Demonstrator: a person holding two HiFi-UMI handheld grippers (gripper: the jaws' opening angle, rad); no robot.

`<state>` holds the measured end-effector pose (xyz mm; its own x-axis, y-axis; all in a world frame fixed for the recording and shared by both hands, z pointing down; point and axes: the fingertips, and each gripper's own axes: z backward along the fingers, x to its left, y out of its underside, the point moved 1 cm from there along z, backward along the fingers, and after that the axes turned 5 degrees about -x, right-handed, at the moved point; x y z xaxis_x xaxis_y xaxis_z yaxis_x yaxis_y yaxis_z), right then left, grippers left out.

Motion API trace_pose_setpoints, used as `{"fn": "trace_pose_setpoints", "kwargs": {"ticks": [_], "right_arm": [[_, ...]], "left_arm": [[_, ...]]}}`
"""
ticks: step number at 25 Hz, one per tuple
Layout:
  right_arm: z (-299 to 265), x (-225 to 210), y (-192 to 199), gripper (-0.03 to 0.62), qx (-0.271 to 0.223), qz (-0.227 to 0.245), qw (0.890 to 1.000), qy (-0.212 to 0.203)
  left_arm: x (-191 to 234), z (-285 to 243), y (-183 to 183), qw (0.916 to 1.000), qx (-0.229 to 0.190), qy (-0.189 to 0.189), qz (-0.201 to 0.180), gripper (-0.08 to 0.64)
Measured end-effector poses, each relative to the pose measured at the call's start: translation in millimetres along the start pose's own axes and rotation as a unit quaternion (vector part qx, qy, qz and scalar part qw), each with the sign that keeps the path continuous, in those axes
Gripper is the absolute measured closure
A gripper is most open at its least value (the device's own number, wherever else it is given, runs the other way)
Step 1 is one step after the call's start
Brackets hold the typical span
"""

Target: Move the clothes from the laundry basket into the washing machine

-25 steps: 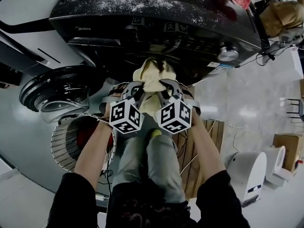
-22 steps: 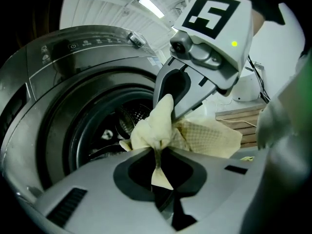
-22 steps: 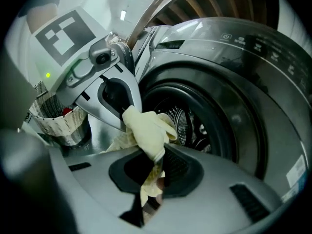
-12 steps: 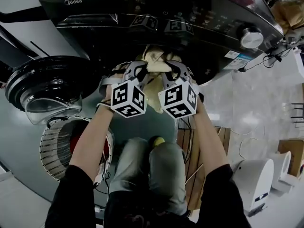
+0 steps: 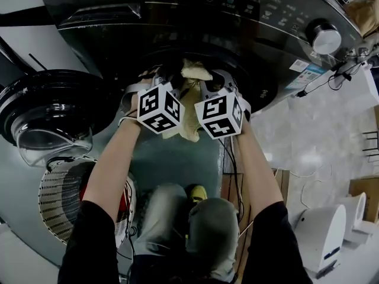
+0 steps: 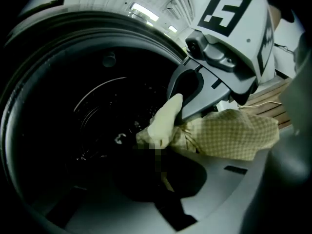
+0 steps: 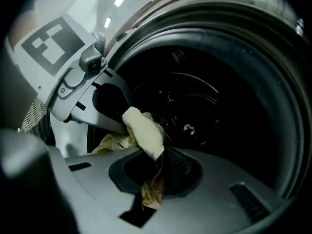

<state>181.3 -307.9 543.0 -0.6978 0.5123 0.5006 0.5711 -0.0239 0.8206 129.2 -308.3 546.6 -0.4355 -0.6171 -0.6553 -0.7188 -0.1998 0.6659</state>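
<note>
**Pale cloth clamped at the mouth of the drum**

The jaws of the right gripper [image 7: 158, 161] are seen closed together on a pale yellow cloth [image 7: 144, 130]. The cloth is bunched above the pads and trails in a crumpled fold below them. It is met from the left by the dark fingers of the left gripper [image 7: 118, 120], whose marker cube [image 7: 46, 43] is tilted at the upper left. Behind both, the dark drum [image 7: 204, 111] of the washing machine is framed by its round door seal [image 7: 273, 77].
</note>
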Motion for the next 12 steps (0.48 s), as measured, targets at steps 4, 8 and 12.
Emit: {"fn": "trace_pose_setpoints", "kwargs": {"ticks": [4,8,12], "right_arm": [[-21.8,-11.9,1.0,0.551,-0.015,-0.025,0.999,0.013],[-36.6,-19.8,6.6,0.551,-0.033,-0.063,0.997,0.041],[-47.1,-29.1,15.1,0.551,-0.040,-0.096,0.993,0.063]], "left_arm": [[14.5,-18.6,8.2,0.9995,-0.003,-0.020,0.024,0.518],[22.6,-33.3,16.3,0.9969,-0.012,-0.035,0.070,0.518],[25.5,-47.3,20.3,0.9942,-0.019,-0.041,0.098,0.518]]}}
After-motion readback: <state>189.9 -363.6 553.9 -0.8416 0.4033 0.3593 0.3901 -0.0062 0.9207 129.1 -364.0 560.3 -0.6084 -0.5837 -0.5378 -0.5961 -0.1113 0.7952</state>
